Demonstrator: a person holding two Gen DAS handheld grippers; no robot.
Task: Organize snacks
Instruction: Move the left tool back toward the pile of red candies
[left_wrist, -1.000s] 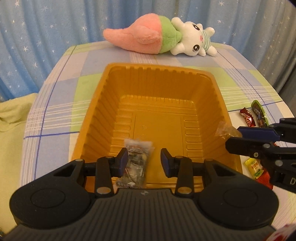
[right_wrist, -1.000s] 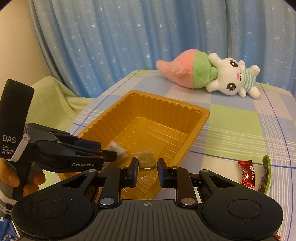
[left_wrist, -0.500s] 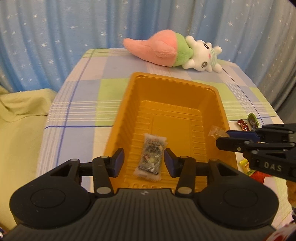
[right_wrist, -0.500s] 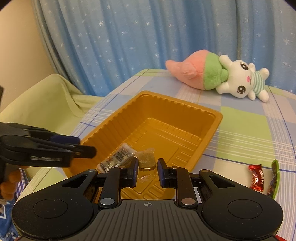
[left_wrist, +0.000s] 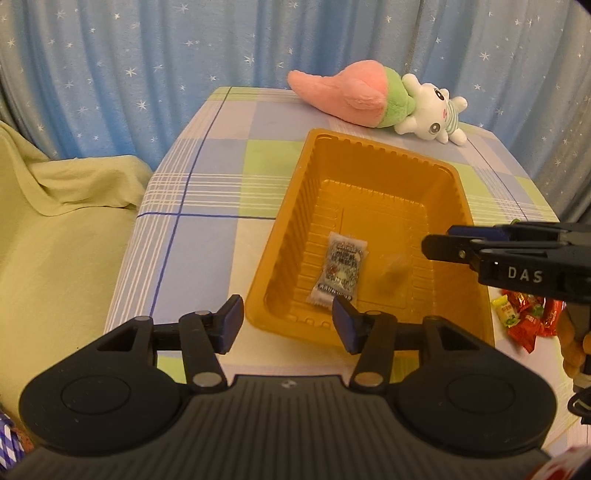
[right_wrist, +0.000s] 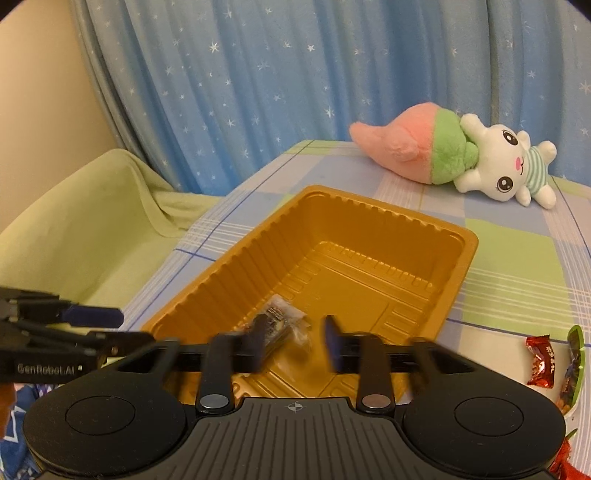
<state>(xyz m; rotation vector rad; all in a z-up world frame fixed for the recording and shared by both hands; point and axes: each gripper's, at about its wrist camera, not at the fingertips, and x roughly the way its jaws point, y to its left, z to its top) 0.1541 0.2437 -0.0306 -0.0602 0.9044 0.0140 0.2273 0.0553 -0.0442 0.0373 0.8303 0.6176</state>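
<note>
Right gripper (right_wrist: 291, 341) over the near end of the orange tray (right_wrist: 467, 254), jaws opening and blurred, nothing pressed between the pads; a small clear-wrapped candy (left_wrist: 393, 269), itself a blur, is inside the tray below them, apparently just let go. Left gripper (left_wrist: 288, 326) at the tray's near rim, jaws also opening, empty. A silver-printed snack packet (left_wrist: 340, 271) lies flat on the tray floor. More snacks wait on the checked tablecloth (left_wrist: 221, 177) to the tray's right: a red candy (right_wrist: 541, 360) and a green packet (right_wrist: 574, 363), touching each other. Plush toy (right_wrist: 454, 157) at the far edge, well apart. Judgement: finish spreading both jaws fully before withdrawing, lift clear of the tray wall so nothing snags, then go for the loose pile.
</note>
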